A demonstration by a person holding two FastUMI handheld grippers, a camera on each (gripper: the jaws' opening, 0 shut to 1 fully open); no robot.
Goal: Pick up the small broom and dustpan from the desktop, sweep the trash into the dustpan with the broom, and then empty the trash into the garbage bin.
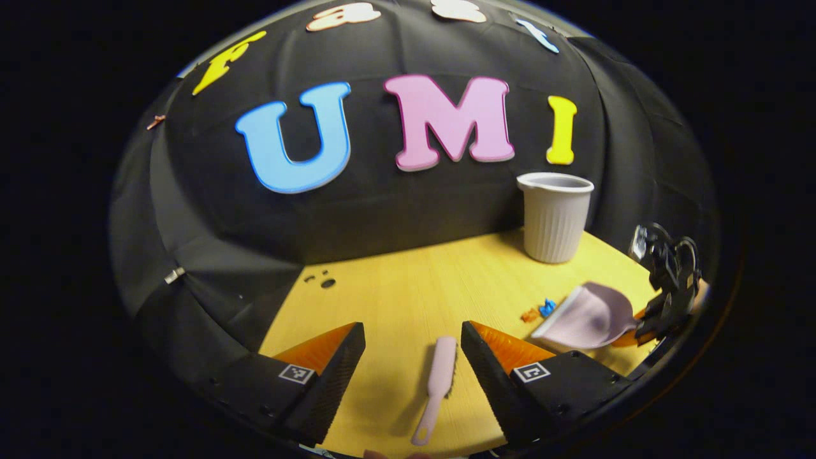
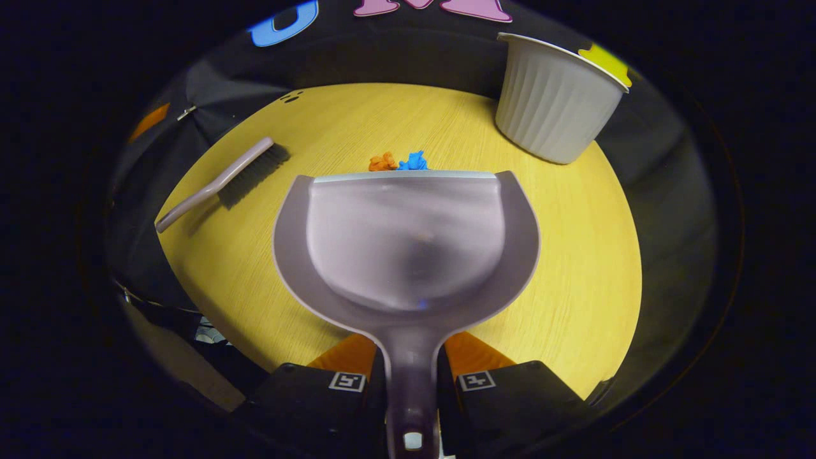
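A pale pink small broom (image 1: 437, 389) lies on the yellow desktop (image 1: 408, 287), directly between the fingers of my open left gripper (image 1: 413, 347), which touch nothing. In the right gripper view the broom (image 2: 223, 182) lies at the left with its bristles facing away. My right gripper (image 2: 411, 376) is shut on the handle of the lilac dustpan (image 2: 408, 248), whose front lip rests just short of the orange and blue trash scraps (image 2: 398, 162). From the left gripper view the dustpan (image 1: 586, 315), the trash (image 1: 539, 311) and the right gripper (image 1: 666, 299) sit at the right.
A white ribbed garbage bin (image 2: 551, 102) stands at the desktop's far right corner, beyond the trash; it is also in the left gripper view (image 1: 553, 217). Black cloth walls close the booth behind and left. Small dark holes (image 1: 322, 280) mark the desktop's far left.
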